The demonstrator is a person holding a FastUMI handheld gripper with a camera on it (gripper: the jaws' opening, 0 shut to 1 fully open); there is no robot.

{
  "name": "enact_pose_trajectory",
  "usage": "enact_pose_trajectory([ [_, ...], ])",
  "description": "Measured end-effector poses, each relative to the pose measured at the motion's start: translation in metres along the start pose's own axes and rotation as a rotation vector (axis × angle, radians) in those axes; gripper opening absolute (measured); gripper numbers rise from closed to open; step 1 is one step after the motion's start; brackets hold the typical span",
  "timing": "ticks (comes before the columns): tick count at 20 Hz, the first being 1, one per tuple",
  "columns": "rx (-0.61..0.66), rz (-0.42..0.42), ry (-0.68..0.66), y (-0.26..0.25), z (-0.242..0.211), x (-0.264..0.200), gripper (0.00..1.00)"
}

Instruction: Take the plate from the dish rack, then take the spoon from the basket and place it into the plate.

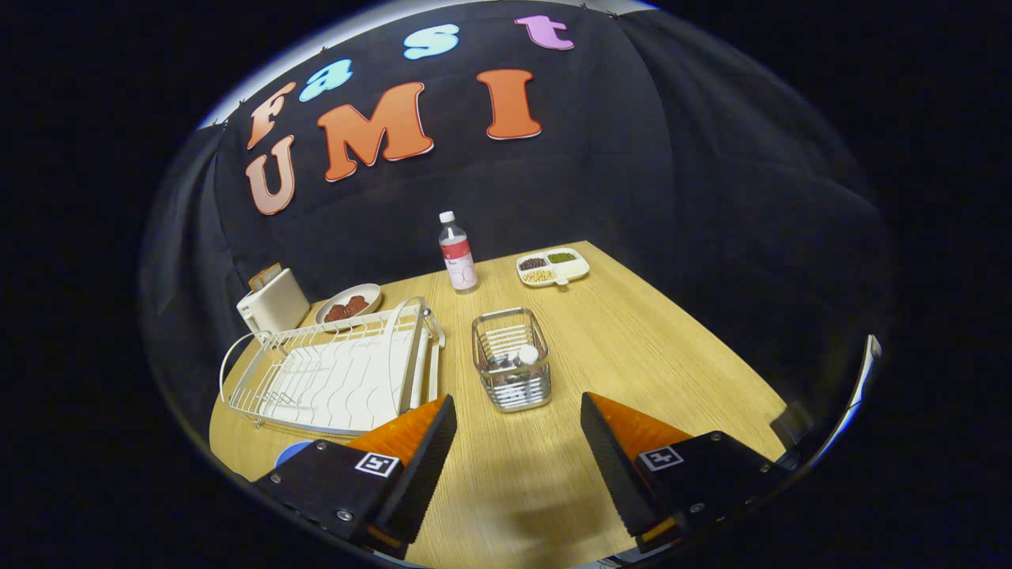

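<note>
- My gripper [518, 431] hangs over the wooden table [632, 356], fingers spread wide, nothing between them, just bare tabletop.
- Wire basket [511, 359] sits just ahead of my fingers at 12 o'clock, standing upright; inside it a white rounded end, the spoon [527, 353], plus some metal bits I can't make out.
- White dish rack [336, 367] at about 10 o'clock from the basket's near side, right beyond my left finger [411, 442]; its slots look empty from here.
- A blue curved edge, likely the plate [291, 452], peeks out beside my left finger at 9 o'clock, on the table just in front of the rack; mostly hidden.
- Bottle [457, 253] with a white cap stands at 11 o'clock beyond the basket, some clear liquid in it.
- Divided tray [553, 266] at 1 o'clock, far back: dark beans, green ones, pale ones in separate compartments, one compartment looks bare.
- Bowl [349, 304] behind the rack holds reddish-brown pieces.
- Toaster [272, 302] left of the bowl, a slice of bread sticking out of the top.
</note>
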State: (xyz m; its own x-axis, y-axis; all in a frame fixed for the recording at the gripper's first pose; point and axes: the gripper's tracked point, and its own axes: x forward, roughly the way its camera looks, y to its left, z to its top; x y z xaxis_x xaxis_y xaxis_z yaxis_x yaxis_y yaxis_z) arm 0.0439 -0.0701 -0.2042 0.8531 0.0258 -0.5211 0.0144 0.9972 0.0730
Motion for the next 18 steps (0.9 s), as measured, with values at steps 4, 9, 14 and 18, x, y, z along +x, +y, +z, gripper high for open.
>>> enact_pose_trajectory([
  [4,-0.063,0.050,-0.032,-0.003,0.007,0.029,0.90],
  [9,-0.110,0.080,-0.074,-0.004,0.014,0.054,0.55],
  [14,-0.131,0.108,-0.059,-0.004,0.012,0.064,0.16],
  [18,-0.114,0.123,-0.079,0.002,0.020,0.060,0.08],
])
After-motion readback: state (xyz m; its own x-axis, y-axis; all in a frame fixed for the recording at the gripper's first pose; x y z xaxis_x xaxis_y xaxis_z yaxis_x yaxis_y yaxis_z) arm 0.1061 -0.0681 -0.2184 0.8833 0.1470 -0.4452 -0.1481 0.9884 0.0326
